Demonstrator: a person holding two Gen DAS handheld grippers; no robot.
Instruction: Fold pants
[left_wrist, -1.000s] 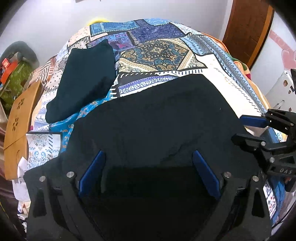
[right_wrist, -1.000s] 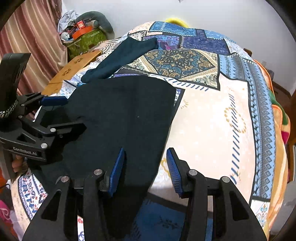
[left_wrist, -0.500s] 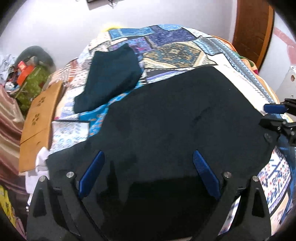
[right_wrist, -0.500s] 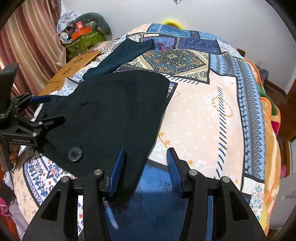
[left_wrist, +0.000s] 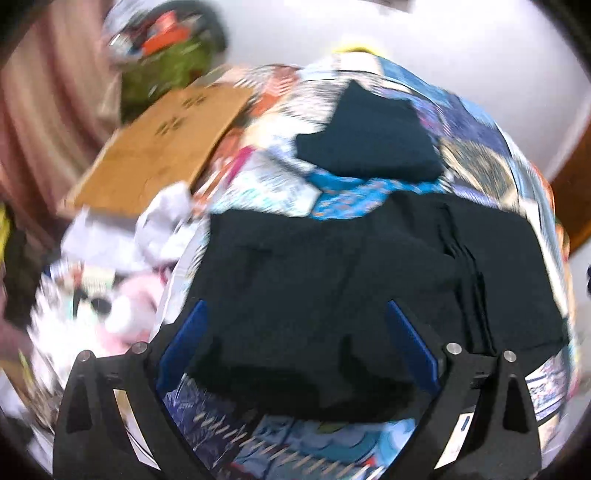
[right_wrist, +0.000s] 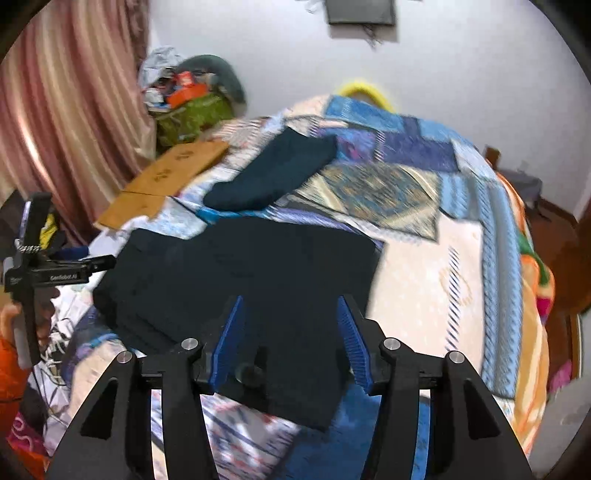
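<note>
Folded black pants (left_wrist: 369, 280) lie flat on a patterned bedspread (left_wrist: 325, 443); they also show in the right wrist view (right_wrist: 251, 273). My left gripper (left_wrist: 295, 347) is open and empty just above the pants' near edge. My right gripper (right_wrist: 288, 332) is open and empty over the pants' near right corner. The left gripper also shows at the left of the right wrist view (right_wrist: 99, 263). The left wrist view is motion-blurred.
A second folded dark garment (right_wrist: 273, 173) lies farther back on the bedspread (right_wrist: 443, 258). A wooden board (left_wrist: 159, 144) and cluttered clothes (left_wrist: 122, 295) sit off the bed's left side. A green bag (right_wrist: 192, 114) and pink curtain (right_wrist: 62, 110) stand beyond.
Both grippers have drawn back and up from the pants, and the left one has swung leftward. The pants lie still on the bed.
</note>
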